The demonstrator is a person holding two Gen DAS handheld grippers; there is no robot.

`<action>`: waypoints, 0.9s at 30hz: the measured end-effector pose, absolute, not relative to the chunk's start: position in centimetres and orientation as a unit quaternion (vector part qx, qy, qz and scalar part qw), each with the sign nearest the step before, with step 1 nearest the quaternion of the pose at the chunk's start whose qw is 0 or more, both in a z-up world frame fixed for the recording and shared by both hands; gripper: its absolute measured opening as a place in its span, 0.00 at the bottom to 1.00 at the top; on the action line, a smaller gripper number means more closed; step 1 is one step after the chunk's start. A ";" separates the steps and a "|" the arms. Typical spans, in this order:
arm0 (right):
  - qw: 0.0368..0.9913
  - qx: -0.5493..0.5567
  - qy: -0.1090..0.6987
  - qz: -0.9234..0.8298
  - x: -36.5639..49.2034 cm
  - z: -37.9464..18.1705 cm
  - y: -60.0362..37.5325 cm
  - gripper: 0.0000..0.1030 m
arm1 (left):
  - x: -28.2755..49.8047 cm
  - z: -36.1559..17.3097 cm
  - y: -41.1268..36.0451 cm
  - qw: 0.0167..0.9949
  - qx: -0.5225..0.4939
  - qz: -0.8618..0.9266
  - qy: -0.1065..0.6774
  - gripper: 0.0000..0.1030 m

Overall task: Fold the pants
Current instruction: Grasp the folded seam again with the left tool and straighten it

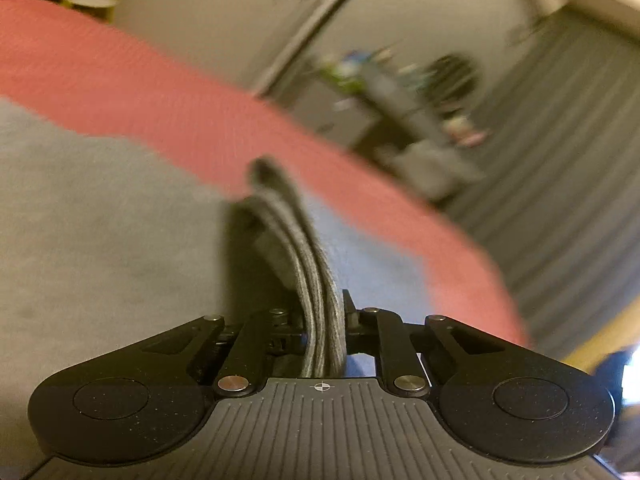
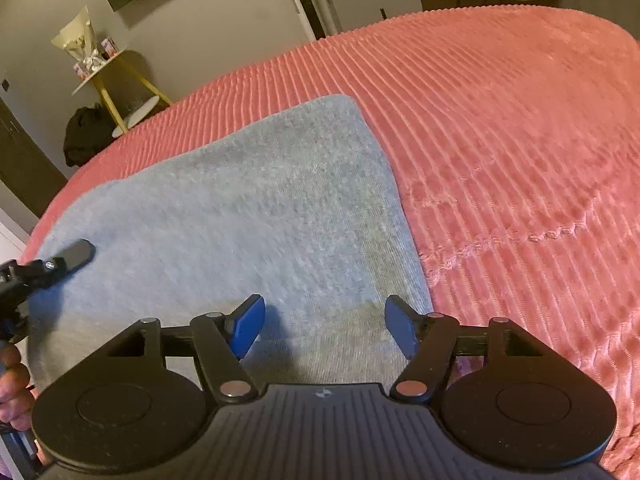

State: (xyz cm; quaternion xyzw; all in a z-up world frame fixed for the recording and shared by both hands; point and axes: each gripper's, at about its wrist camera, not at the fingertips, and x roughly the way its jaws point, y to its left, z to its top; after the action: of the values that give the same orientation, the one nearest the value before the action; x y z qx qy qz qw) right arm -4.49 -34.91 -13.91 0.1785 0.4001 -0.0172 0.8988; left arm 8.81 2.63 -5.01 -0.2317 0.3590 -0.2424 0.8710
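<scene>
Left wrist view — left gripper (image 1: 324, 320) pinches grey pants (image 1: 316, 280); right gripper (image 2: 322, 320) gapes wide above them on the pink bed (image 2: 520, 120).

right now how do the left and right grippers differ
The left gripper is shut on a bunched edge of the grey pants; the right gripper is open and holds nothing. The left one's fingers are pressed against the fabric and mostly hidden by it, while the right one's blue fingers stand wide apart above the flat pants. Both are over the pink ribbed bedspread.
</scene>
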 end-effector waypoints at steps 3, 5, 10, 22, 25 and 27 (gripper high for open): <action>0.896 0.173 0.408 -0.019 -4.2 -14.2 -34.8 0.65 | 9.9 -7.2 2.1 0.860 -0.214 -0.210 0.413 0.21; 0.896 0.166 0.412 -0.020 -4.0 -14.2 -34.6 0.67 | 9.8 -6.9 1.9 0.865 -0.206 -0.206 0.409 0.22; 0.896 0.169 0.410 -0.022 -4.1 -14.1 -34.6 0.68 | 9.7 -7.1 2.2 0.860 -0.224 -0.202 0.411 0.24; 0.899 0.200 0.389 -0.033 -4.7 -13.7 -35.5 0.69 | 9.0 -7.4 3.6 0.867 -0.218 -0.174 0.412 0.25; 0.899 0.187 0.395 -0.035 -4.5 -13.6 -35.1 0.70 | 9.1 -7.7 3.5 0.870 -0.213 -0.172 0.411 0.28; 0.900 0.173 0.398 -0.036 -4.4 -13.6 -34.7 0.70 | 8.7 -7.4 3.3 0.873 -0.207 -0.168 0.408 0.31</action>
State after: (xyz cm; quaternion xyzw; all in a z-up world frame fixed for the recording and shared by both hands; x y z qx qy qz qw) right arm -4.35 -34.74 -13.61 0.1730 0.3980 -0.0360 0.9002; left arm 8.74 3.33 -7.42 -0.2071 0.4078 -0.1676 0.8733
